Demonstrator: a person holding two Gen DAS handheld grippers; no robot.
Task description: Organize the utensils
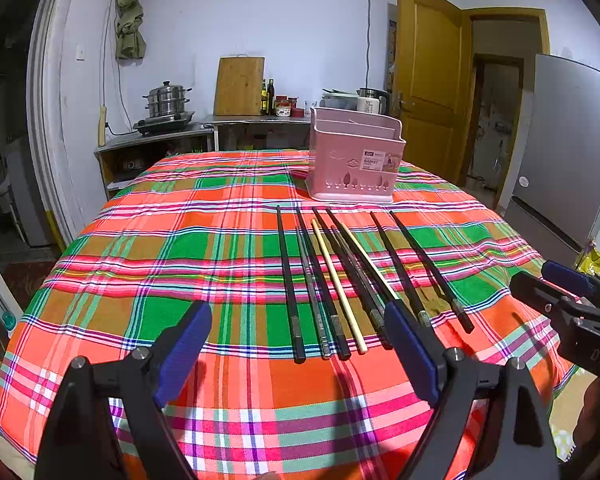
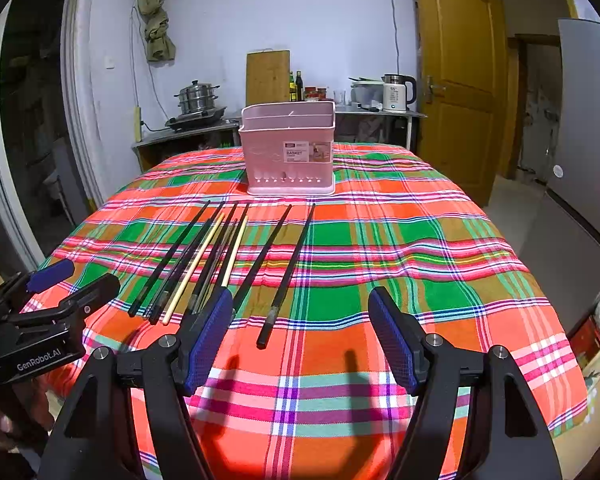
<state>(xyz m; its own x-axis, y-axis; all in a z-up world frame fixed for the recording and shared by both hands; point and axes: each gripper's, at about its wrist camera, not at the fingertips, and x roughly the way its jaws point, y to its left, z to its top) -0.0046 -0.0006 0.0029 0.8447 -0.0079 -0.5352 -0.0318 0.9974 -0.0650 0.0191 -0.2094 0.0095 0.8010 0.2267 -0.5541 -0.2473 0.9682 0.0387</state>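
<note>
Right wrist fisheye showed the right gripper (image 2: 300, 332) with its fingers spread wide apart and holding nothing, poised above the near edge of the plaid tablecloth (image 2: 400, 240). The chopsticks (image 2: 228, 256) lay flat on the cloth in a loose row, their long axes running from the near edge toward the pink basket (image 2: 288, 148), which stood upright at 12 o'clock, well apart from both grippers. The rightmost black chopstick (image 2: 286, 276) had its thick end lying between the two blue pads (image 2: 208, 336) as seen in this view, slightly toward 11 o'clock of the finger midpoint, its shaft leaning toward 1 o'clock; whether the fingers were down at its level could not be told. The remaining sticks fanned away toward 10 and 11 o'clock. In the left wrist view, the left gripper (image 1: 296, 344), its fingers likewise apart and empty, framed the thick ends of the middle group of sticks, including the pale wooden chopstick (image 1: 338, 284), straight ahead at 12 o'clock. The right gripper appeared there at 3 o'clock. By judgement, each hand was nearest the sticks on its own side, and because the sticks ran roughly along each gripper's forward axis, a closing pinch would cross the shafts squarely.
</note>
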